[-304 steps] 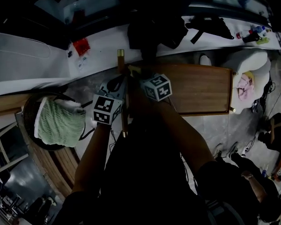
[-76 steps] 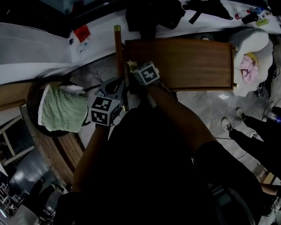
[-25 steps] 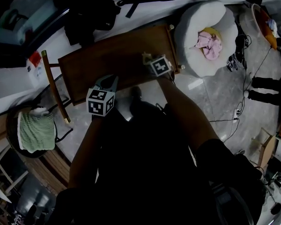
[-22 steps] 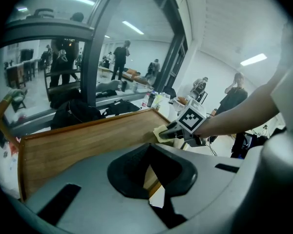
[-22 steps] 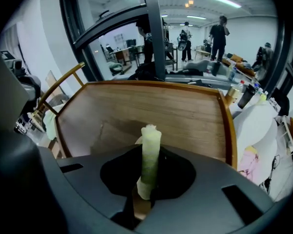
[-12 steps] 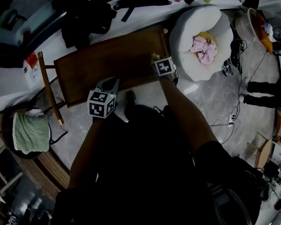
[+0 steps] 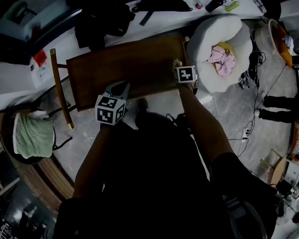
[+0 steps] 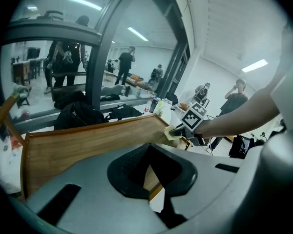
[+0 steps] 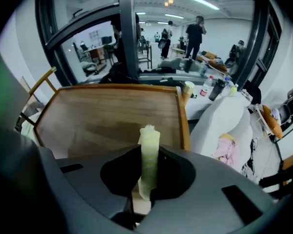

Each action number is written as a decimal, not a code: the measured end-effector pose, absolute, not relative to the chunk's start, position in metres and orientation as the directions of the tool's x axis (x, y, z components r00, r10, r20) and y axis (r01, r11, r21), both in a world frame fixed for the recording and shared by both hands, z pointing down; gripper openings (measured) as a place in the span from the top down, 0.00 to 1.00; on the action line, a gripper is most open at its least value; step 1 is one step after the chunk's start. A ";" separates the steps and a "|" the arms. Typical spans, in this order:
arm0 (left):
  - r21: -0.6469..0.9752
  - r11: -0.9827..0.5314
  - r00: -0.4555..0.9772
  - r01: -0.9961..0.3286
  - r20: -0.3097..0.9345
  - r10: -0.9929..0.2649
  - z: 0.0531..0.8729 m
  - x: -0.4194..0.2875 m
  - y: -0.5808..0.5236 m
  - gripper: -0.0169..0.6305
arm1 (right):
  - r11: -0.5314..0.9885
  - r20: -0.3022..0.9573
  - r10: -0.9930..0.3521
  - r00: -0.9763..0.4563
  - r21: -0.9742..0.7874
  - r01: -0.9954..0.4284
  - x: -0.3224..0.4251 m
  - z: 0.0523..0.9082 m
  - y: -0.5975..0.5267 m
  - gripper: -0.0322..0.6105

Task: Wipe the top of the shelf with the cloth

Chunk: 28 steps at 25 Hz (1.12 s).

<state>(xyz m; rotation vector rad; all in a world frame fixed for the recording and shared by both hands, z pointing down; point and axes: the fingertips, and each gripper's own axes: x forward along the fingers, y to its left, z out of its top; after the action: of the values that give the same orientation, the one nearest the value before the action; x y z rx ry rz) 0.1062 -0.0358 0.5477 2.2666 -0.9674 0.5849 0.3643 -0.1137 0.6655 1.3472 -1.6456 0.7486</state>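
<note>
Now, cloth (image 9: 149,152) moved rightward, perhaps touching shelf (image 9: 107,116)

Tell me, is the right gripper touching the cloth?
Touching. The right gripper view shows the right gripper with its jaws clamped on the folded cloth.

Ahead of the right gripper's (image 9: 145,189) matt plastic fingers (image 9: 118,177), the shelf (image 9: 102,116) is smooth, faintly glossy grained wood. The cloth (image 9: 149,152) between them is soft ribbed fabric.
</note>
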 end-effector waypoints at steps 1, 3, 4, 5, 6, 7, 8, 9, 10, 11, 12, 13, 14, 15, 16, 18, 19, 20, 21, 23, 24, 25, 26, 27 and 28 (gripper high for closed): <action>0.356 -0.546 0.635 -0.758 0.592 -0.496 0.546 0.096 -0.036 0.96 | 0.265 0.873 -0.477 -0.099 0.035 -0.964 0.348 0.661 -0.117 0.88; 0.366 -0.525 0.629 -0.768 0.583 -0.514 0.537 0.074 -0.036 0.96 | 0.330 0.841 -0.493 -0.223 -0.056 -0.942 0.300 0.649 -0.122 0.88; 0.364 -0.518 0.624 -0.774 0.580 -0.524 0.532 0.062 -0.036 0.96 | 0.363 0.824 -0.491 -0.282 -0.101 -0.926 0.272 0.644 -0.122 0.88; 0.357 -0.513 0.616 -0.781 0.581 -0.533 0.528 0.048 -0.036 0.96 | 0.394 0.808 -0.484 -0.335 -0.140 -0.908 0.243 0.639 -0.122 0.88; 0.352 -0.506 0.607 -0.788 0.583 -0.540 0.525 0.034 -0.034 0.96 | 0.424 0.794 -0.470 -0.385 -0.179 -0.888 0.211 0.636 -0.120 0.88; 0.351 -0.496 0.600 -0.794 0.586 -0.545 0.523 0.018 -0.032 0.96 | 0.453 0.781 -0.451 -0.433 -0.217 -0.864 0.179 0.635 -0.116 0.88; 0.353 -0.486 0.593 -0.800 0.589 -0.549 0.521 0.002 -0.030 0.96 | 0.485 0.765 -0.429 -0.480 -0.253 -0.837 0.145 0.635 -0.110 0.88; 0.353 -0.479 0.588 -0.804 0.591 -0.552 0.518 -0.013 -0.027 0.96 | 0.522 0.750 -0.406 -0.523 -0.279 -0.806 0.111 0.634 -0.103 0.88; 0.349 -0.474 0.583 -0.808 0.593 -0.555 0.516 -0.028 -0.025 0.96 | 0.565 0.735 -0.379 -0.563 -0.298 -0.770 0.078 0.631 -0.096 0.88; 0.344 -0.470 0.576 -0.813 0.596 -0.560 0.514 -0.043 -0.022 0.96 | 0.605 0.721 -0.349 -0.598 -0.314 -0.732 0.045 0.629 -0.087 0.88; 0.340 -0.464 0.569 -0.818 0.598 -0.565 0.513 -0.058 -0.020 0.96 | 0.637 0.710 -0.317 -0.629 -0.331 -0.696 0.014 0.628 -0.078 0.88; 0.337 -0.456 0.560 -0.824 0.601 -0.570 0.511 -0.073 -0.016 0.96 | 0.657 0.701 -0.285 -0.654 -0.353 -0.666 -0.014 0.630 -0.069 0.88; 0.335 -0.446 0.552 -0.830 0.605 -0.574 0.509 -0.088 -0.013 0.96 | 0.668 0.693 -0.255 -0.674 -0.378 -0.641 -0.040 0.634 -0.059 0.88; 0.335 -0.437 0.546 -0.835 0.608 -0.576 0.508 -0.101 -0.009 0.96 | 0.675 0.684 -0.228 -0.693 -0.401 -0.619 -0.064 0.637 -0.050 0.88; 0.337 -0.429 0.541 -0.838 0.610 -0.579 0.506 -0.113 -0.004 0.96 | 0.679 0.676 -0.205 -0.708 -0.423 -0.600 -0.086 0.639 -0.041 0.88; 0.335 -0.418 0.533 -0.844 0.608 -0.589 0.502 -0.133 0.003 0.96 | 0.686 0.670 -0.167 -0.723 -0.448 -0.574 -0.121 0.647 -0.027 0.88; 0.333 -0.415 0.530 -0.846 0.607 -0.593 0.502 -0.142 0.006 0.96 | 0.689 0.673 -0.155 -0.723 -0.451 -0.567 -0.134 0.651 -0.023 0.88; 0.332 -0.413 0.527 -0.848 0.607 -0.594 0.503 -0.149 0.008 0.96 | 0.693 0.678 -0.145 -0.721 -0.450 -0.563 -0.145 0.656 -0.019 0.88; 0.332 -0.411 0.526 -0.849 0.609 -0.593 0.504 -0.156 0.011 0.96 | 0.698 0.685 -0.136 -0.716 -0.447 -0.560 -0.155 0.661 -0.016 0.88; 0.332 -0.408 0.523 -0.851 0.615 -0.591 0.507 -0.167 0.018 0.96 | 0.705 0.707 -0.116 -0.698 -0.436 -0.559 -0.167 0.672 -0.011 0.88; 0.332 -0.406 0.521 -0.852 0.617 -0.589 0.508 -0.170 0.021 0.96 | 0.708 0.722 -0.105 -0.684 -0.429 -0.561 -0.170 0.678 -0.008 0.88; 0.333 -0.405 0.521 -0.852 0.618 -0.588 0.509 -0.173 0.024 0.96 | 0.712 0.739 -0.094 -0.667 -0.418 -0.564 -0.172 0.684 -0.006 0.88; 0.335 -0.405 0.523 -0.851 0.619 -0.586 0.510 -0.175 0.026 0.96 | 0.715 0.756 -0.086 -0.649 -0.407 -0.568 -0.173 0.690 -0.005 0.88; 0.336 -0.407 0.525 -0.849 0.621 -0.582 0.511 -0.177 0.028 0.96 | 0.720 0.767 -0.079 -0.636 -0.398 -0.569 -0.175 0.694 -0.004 0.88; 0.338 -0.410 0.528 -0.847 0.622 -0.578 0.512 -0.179 0.029 0.96 | 0.727 0.776 -0.076 -0.626 -0.387 -0.567 -0.177 0.697 -0.004 0.88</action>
<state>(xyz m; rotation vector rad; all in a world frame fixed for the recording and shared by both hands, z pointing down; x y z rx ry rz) -0.1788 0.0295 0.5123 2.1364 -1.1512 0.5510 -0.1768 -0.0040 0.6971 0.4847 -2.1482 0.8054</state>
